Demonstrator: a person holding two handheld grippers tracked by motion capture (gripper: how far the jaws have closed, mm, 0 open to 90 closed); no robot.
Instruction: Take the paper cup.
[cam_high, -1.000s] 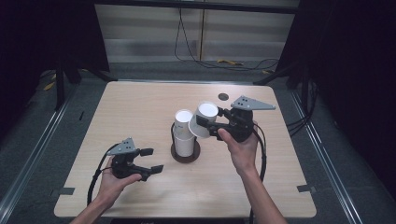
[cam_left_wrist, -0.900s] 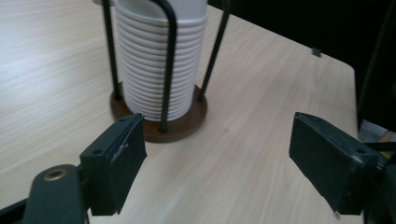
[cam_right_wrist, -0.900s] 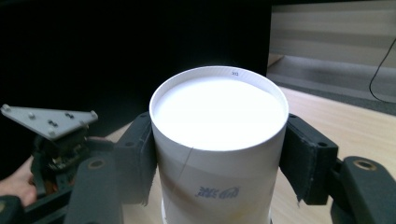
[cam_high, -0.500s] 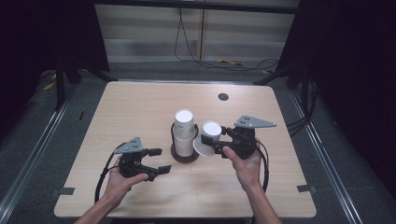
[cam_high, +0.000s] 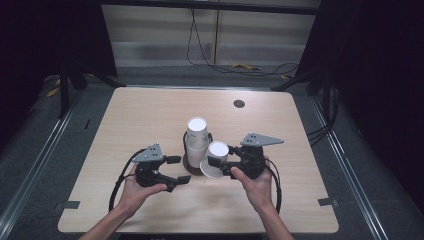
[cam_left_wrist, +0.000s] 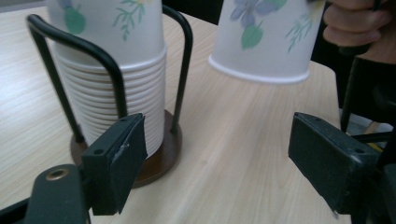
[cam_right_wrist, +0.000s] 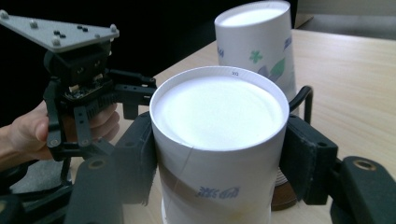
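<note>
Right gripper view | paper cup (cam_right_wrist: 219, 140): smooth, tapered, inverted | stack (cam_left_wrist: 116, 93): ribbed rims

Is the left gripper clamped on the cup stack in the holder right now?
No: in the left gripper view the left gripper has open jaws with only bare table between them, and the cup stack stands beyond one jaw.

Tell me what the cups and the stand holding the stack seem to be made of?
Held cup: matte white paper, judging by its side seam and printed leaves. Stack: apparently the same, rolled rims showing. Stand: black, probably metal, rods on a brown, maybe wooden, base.
</note>
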